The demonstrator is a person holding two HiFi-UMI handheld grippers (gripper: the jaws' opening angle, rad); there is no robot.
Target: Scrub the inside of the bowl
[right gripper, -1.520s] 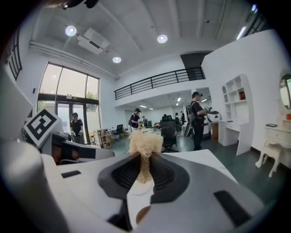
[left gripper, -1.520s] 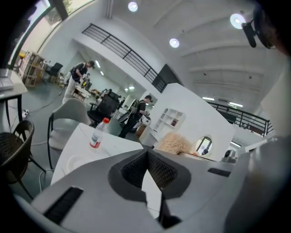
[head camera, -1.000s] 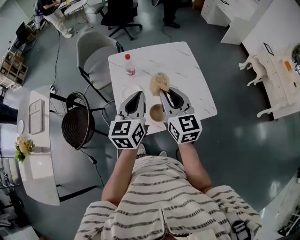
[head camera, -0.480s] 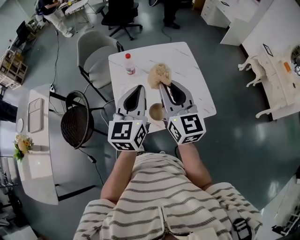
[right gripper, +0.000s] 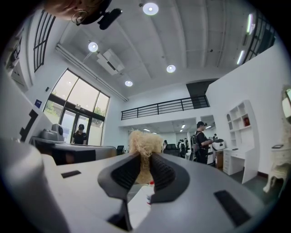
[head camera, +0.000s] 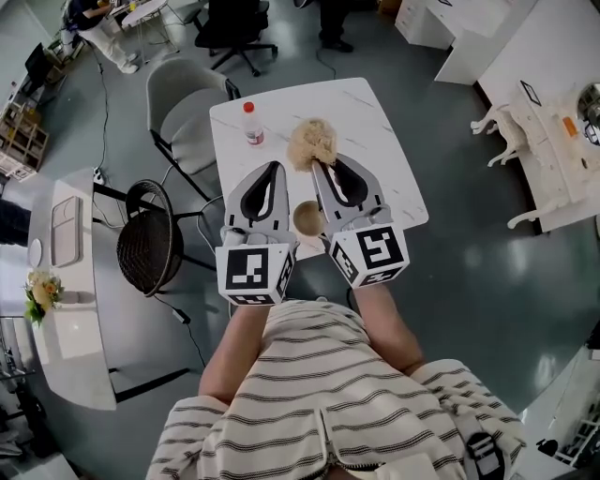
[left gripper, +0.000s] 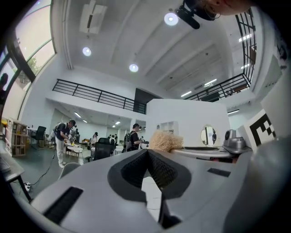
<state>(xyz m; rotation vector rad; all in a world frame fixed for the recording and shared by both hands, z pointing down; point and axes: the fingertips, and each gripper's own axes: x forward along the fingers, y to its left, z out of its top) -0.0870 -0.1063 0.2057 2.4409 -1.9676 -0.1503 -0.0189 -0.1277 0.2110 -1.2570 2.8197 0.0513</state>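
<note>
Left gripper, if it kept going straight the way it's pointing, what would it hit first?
Probably nothing nearby. The left gripper points roughly level above the table; the scrubber in the right gripper sits just right of its line. Beyond looks open, though depth is unclear.

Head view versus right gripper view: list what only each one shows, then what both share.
Only the head view shows the small round brown bowl on the white marble table, seen between the two grippers, and the black wire chair. Only the right gripper view shows the round ceiling lamps and the black balcony railing. Both show the right gripper shut on the straw-coloured fibre scrubber, and the clear red-capped bottle.
</note>
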